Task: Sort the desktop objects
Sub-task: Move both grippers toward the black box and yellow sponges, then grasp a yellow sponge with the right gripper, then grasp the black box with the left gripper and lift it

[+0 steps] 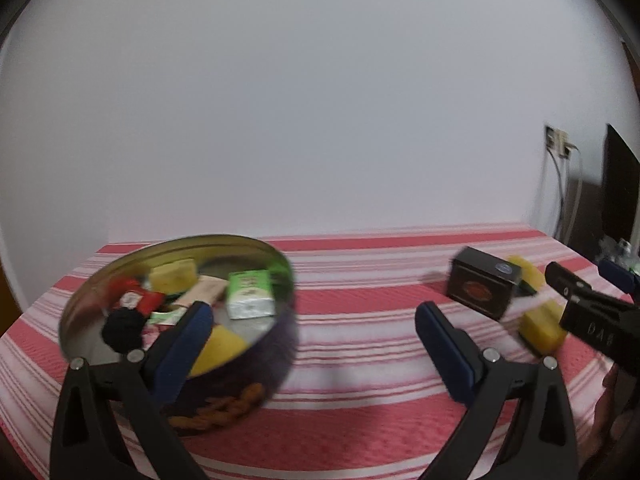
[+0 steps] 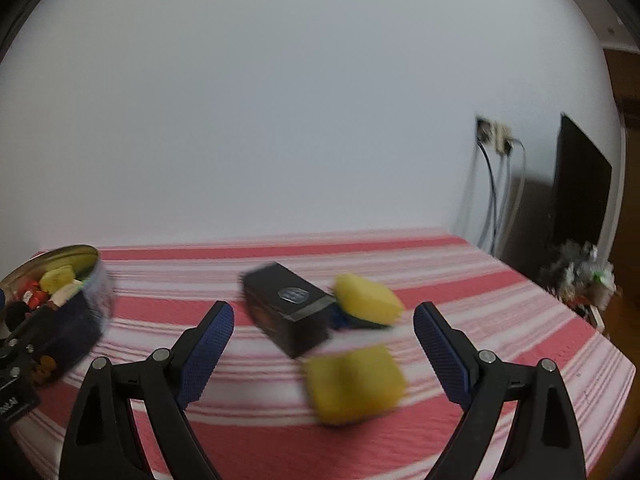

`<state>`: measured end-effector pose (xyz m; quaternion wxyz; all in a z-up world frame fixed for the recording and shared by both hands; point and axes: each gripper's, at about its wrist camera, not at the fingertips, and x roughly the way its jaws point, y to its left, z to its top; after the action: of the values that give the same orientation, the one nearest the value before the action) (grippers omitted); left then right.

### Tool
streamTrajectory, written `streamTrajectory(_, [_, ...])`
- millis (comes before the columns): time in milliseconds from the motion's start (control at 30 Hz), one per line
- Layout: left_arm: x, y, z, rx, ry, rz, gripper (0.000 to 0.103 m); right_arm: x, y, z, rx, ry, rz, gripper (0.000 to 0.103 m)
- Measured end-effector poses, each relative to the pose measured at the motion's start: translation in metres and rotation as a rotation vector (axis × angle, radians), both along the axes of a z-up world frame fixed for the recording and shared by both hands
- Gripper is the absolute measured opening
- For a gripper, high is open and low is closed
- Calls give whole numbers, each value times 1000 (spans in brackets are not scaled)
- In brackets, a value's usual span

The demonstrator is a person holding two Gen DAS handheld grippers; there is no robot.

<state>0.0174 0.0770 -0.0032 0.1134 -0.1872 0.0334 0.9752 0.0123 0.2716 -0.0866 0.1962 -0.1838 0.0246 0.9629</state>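
A round tin [image 1: 276,344] sits at the left of the red-and-white striped tabletop [image 1: 360,312]. It holds a green carton [image 1: 250,294], a red packet [image 1: 134,300], a black ball [image 1: 122,330] and yellow sponges [image 1: 174,276]. My left gripper [image 1: 316,336] is open and empty, its left finger over the tin's near rim. A black box [image 2: 286,312] lies mid-table with two yellow sponges [image 2: 354,384] [image 2: 368,298] beside it. My right gripper [image 2: 324,340] is open and empty just above the box and near sponge. The tin also shows in the right wrist view [image 2: 96,300].
A white wall stands behind the table. A wall socket with cables [image 2: 494,136] and a dark screen [image 2: 580,184] are at the right. The table's right edge [image 2: 616,364] is close to the sponges.
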Motion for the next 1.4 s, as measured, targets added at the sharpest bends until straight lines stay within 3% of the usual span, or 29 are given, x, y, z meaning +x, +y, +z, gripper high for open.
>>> streamTrajectory(233, [2, 25, -8, -35, -67, -51, 102, -17, 50, -21, -109, -214, 75, 93])
streamTrajectory(467, [0, 49, -15, -112, -119, -67, 102, -57, 54, -59, -222, -484, 160, 93])
streamTrajectory(500, [0, 51, -16, -115, -124, -71, 102, -58, 52, -59, -203, -488, 154, 88])
streamTrajectory(533, [0, 52, -16, -116, -129, -74, 102, -58, 49, -58, -191, -485, 154, 73])
streamTrajectory(667, [-3, 56, -19, -121, -167, -82, 102, -54, 50, -55, -194, -472, 158, 68])
streamTrajectory(767, [-9, 55, -22, -87, -216, -108, 102, -48, 54, -51, -231, -430, 175, 68])
streamTrajectory(900, [-14, 51, -22, 67, -262, -156, 102, -19, 62, -26, -258, -189, 205, 68])
streamTrajectory(1033, [-28, 71, -15, 164, -327, -160, 102, 10, 70, -8, -183, 17, 83, 68])
streamTrajectory(1167, [-50, 95, 1, 336, -391, -95, 102, 28, 77, -1, -163, 144, -48, 68])
streamTrajectory(1267, [-72, 120, 5, 362, -460, -26, 102, 36, 81, -1, -179, 181, -117, 68])
streamTrajectory(1400, [-105, 159, -2, 322, -560, 6, 102, 44, 88, -2, -211, 218, -134, 68])
